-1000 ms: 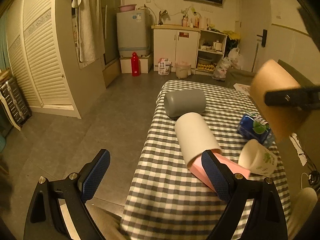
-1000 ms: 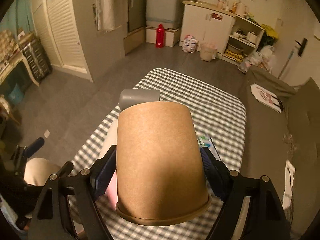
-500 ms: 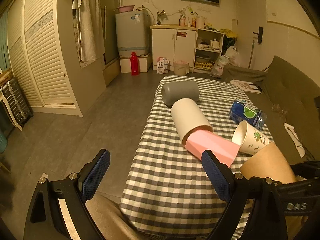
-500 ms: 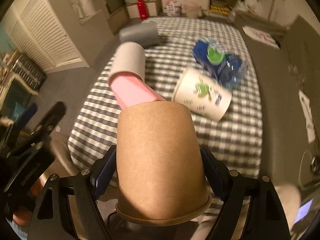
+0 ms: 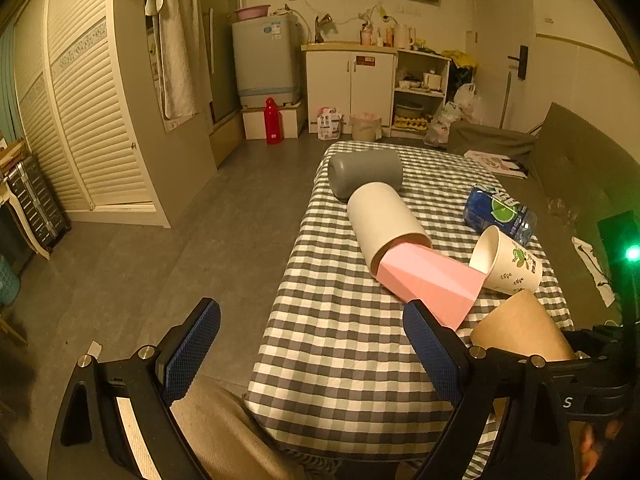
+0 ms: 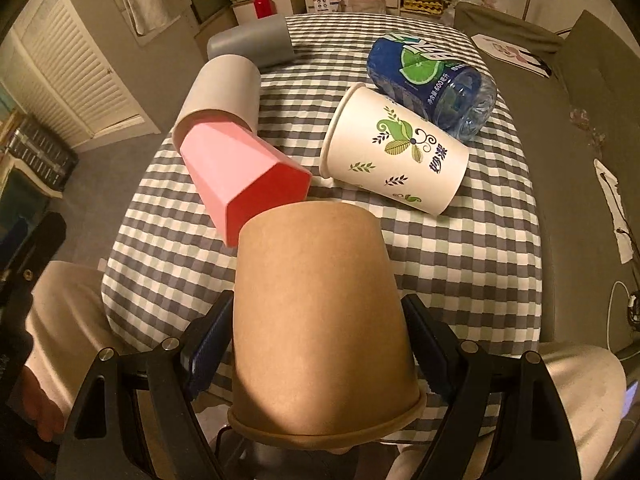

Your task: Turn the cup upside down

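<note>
Brown paper cup (image 6: 320,320), plain kraft, no print, tapered, rolled lip at the wide end. Clamped in the right claw (image 6: 320,344), one blue pad (image 6: 210,346) on each side of the wall a bit above the rim, wide mouth toward the camera and narrow base pointing out over the desk (image 6: 460,264). Hangs at the near edge of the desk, toward its right corner, base just short of the pink faceted cup (image 6: 240,172). Can't tell whether the rim touches the checked cloth yet.

Handling guess: super light, thin wall, dents if squeezed hard. Probably best gripped across the middle of the wall with gentle pressure, not at the lip. Matte paper, so likely not slippery against those textured pads. Should sit steady mouth-down since the rim is the widest part.

Left claw (image 5: 312,348) spread wide, holding nothing, off the near left edge of the desk.

Rest of the clutter, all lying on their sides: white printed paper cup (image 6: 394,152) just behind, blue water bottle (image 6: 432,80) touching it, cream cup (image 6: 222,92) with the pink one stuck in its mouth, grey cup (image 6: 252,42) at the far edge. Not much room for setting down, so bumping the pink cup looks like the main risk.
</note>
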Demonstrator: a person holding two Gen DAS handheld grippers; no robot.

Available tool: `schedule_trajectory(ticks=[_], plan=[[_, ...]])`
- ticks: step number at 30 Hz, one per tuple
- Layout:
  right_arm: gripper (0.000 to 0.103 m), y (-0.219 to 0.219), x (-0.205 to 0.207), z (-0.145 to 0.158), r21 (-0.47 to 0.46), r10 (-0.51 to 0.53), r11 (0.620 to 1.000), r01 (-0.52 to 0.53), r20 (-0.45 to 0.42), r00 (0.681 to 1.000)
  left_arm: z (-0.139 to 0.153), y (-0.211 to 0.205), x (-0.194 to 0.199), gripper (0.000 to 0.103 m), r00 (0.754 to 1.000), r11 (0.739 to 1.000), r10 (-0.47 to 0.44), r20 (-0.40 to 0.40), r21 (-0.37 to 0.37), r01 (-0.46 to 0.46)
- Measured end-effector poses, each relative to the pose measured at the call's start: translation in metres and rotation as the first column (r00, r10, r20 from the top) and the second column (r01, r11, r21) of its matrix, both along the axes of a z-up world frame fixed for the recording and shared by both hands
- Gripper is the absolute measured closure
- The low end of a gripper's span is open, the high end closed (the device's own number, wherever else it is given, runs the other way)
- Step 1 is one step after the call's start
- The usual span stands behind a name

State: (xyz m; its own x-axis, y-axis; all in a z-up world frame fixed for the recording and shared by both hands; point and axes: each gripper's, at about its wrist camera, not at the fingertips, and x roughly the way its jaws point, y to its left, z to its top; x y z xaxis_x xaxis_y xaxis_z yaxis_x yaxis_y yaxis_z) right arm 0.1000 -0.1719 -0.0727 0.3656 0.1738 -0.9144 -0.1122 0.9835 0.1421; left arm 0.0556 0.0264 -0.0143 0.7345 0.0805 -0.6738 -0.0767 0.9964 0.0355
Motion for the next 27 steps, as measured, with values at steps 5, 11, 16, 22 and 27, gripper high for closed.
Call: schedule_trajectory(ticks=[5,11,16,22,27], plan=[[0.014,-0.014,-0.008,0.019,0.018,-0.008,1.0,0.007,0.052,0.999,-0.001,-0.01,0.0,0.008,1.0,1.0,-0.017,-0.026,0.013,0.018],[0.013,-0.045,-0.014,0.055,-0.031,-0.018,0.999,0.023,0.152,0.988,-0.004,-0.031,0.003,0.008,0.994,0.999,-0.052,-0.098,0.004,0.052],[0.013,-0.075,-0.019,0.066,-0.156,-0.013,0.987,0.046,0.207,0.978,0.004,-0.068,0.008,0.008,0.983,0.991,-0.133,-0.125,-0.018,0.132],[0.013,-0.12,-0.019,0.061,-0.135,-0.072,0.986,0.102,0.206,0.976,0.006,-0.11,0.031,0.008,0.953,0.975,-0.212,-0.215,-0.106,0.193],[0.013,-0.148,-0.02,0.047,-0.104,-0.129,0.983,0.149,0.182,0.975,-0.01,-0.134,0.055,0.008,0.908,0.957,-0.25,-0.336,-0.226,0.18]])
